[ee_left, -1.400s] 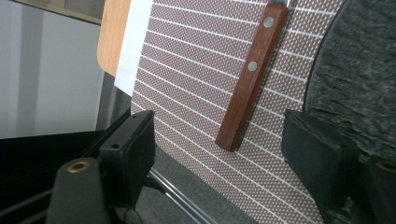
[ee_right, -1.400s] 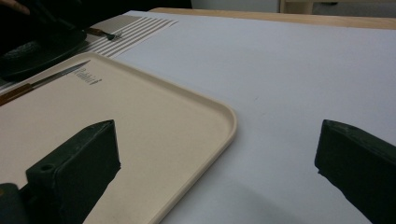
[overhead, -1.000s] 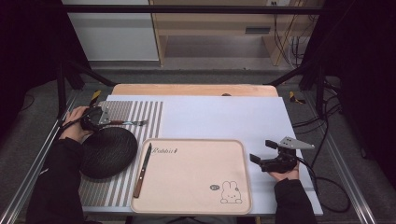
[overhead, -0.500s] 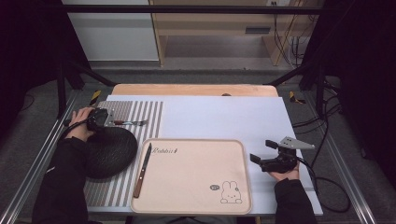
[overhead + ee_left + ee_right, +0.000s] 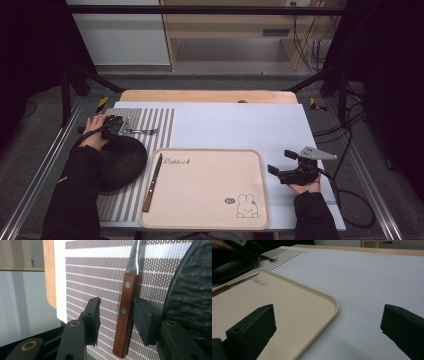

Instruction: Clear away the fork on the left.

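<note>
The left gripper (image 5: 129,131) has come down over the fork (image 5: 125,315) on the striped placemat (image 5: 160,120), just behind the black plate (image 5: 122,160). Its jaws have just been closing, with the fork's wooden handle between them. One pad sits right against the handle; the other stands a clear gap away, so nothing is clamped yet. A pickup looks close, needing only a little more squeeze. The fork lies flat on the mat, tines pointing away from the plate's left side toward the white sheet. Right of the plate is the beige tray (image 5: 260,210), a wooden-handled knife (image 5: 152,182) on its near edge. The tray reads "Rabbit" beside a small rabbit drawing. Beyond the tray, the right gripper (image 5: 282,167) rests wide open, empty.
</note>
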A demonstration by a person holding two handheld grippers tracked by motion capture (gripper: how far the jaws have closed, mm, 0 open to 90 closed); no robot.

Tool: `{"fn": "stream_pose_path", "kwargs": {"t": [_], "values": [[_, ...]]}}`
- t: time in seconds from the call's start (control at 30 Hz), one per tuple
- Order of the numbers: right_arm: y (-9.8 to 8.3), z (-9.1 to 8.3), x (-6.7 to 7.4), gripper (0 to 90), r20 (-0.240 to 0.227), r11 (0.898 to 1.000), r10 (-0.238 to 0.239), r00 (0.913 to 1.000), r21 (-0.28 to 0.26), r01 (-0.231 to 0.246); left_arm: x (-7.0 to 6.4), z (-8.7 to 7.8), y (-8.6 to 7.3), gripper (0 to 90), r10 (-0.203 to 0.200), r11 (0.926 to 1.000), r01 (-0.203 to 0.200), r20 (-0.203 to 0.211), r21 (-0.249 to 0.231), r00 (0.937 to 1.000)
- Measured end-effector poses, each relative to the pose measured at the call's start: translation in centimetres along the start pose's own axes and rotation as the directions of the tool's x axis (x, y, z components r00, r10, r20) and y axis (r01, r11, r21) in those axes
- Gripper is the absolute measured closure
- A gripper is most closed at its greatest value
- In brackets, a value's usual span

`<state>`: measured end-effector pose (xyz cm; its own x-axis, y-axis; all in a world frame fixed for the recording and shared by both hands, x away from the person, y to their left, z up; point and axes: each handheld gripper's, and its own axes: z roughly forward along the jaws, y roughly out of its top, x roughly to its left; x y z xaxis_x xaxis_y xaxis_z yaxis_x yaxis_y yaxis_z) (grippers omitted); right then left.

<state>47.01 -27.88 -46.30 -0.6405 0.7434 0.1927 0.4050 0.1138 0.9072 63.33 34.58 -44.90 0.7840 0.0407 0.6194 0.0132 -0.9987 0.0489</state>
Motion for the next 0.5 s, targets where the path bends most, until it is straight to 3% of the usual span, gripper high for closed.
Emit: {"fn": "stream_pose_path", "kwargs": {"t": [0.3,0.5], "values": [[0.01,-0.01,0.00,0.2,-0.001,1.000,0.000,1.0000,-0.001,0.000,-0.09,0.24,0.72,60.1,0.031,0.9994,-0.031,0.003,-0.017,0.9995],[0.01,-0.01,0.00,0.2,-0.001,1.000,0.000,1.0000,-0.002,0.000,-0.18,0.47,0.76,63.6,0.028,0.9993,-0.028,0.010,-0.027,0.9996]]}}
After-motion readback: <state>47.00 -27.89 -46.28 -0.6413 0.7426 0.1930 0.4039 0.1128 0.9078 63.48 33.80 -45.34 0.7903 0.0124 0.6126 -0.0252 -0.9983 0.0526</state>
